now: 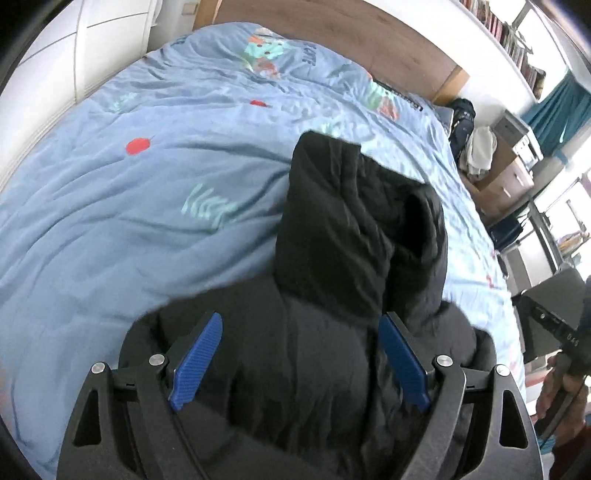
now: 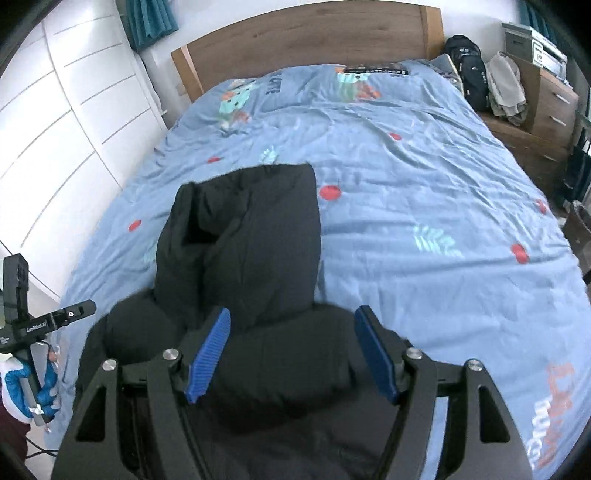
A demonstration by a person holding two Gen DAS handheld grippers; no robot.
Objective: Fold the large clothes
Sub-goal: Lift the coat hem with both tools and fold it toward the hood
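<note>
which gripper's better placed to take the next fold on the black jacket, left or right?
Probably left, narrowly. The left gripper has its open jaws straddling the bulk of the black jacket. The right gripper is open too, but sits nearer the jacket's edge beside bare duvet. Neither holds fabric.

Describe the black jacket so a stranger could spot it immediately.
Start at the bed with the wooden headboard, covered by a light blue duvet. At the near end, farthest from the headboard, lies the black jacket, puffy and partly folded. It is the only dark, bulky garment on the duvet.
</note>
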